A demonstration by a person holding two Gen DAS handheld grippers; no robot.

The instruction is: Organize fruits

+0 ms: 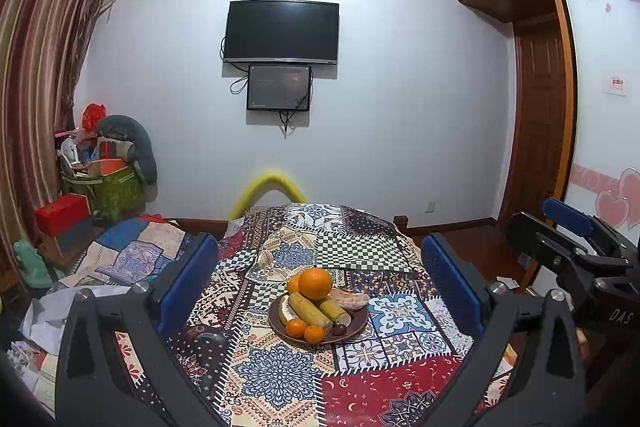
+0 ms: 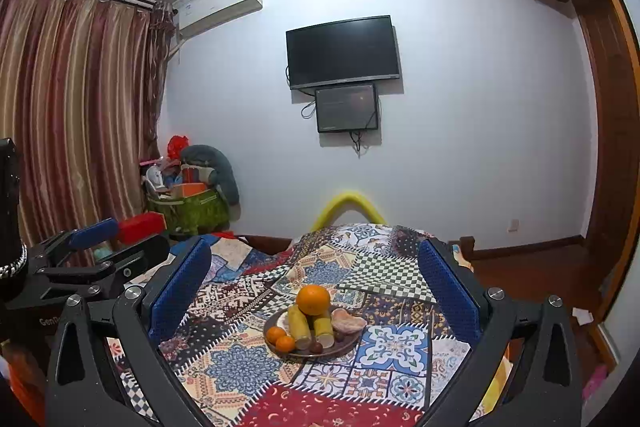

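A brown plate [image 1: 357,329] [image 2: 348,346] sits on the patchwork-covered table [image 1: 280,375] [image 2: 248,359]. On it lie a large orange [image 1: 315,283] [image 2: 313,299], small tangerines [image 1: 297,327] [image 2: 285,343], yellow-green banana pieces [image 1: 309,307] [image 2: 300,323], a pale peeled piece [image 1: 352,299] [image 2: 347,321] and dark small fruits [image 1: 340,329] [image 2: 317,347]. My left gripper [image 1: 320,275] is open and empty, held above the table in front of the plate. My right gripper [image 2: 316,279] is open and empty, likewise back from the plate. Each gripper shows at the edge of the other's view.
A yellow chair back [image 1: 272,183] [image 2: 348,203] stands behind the table by the wall. A cluttered pile with a green bag [image 1: 116,187] and a red box [image 1: 62,213] sits at the left. Wooden wardrobe and door [image 1: 540,131] are at the right.
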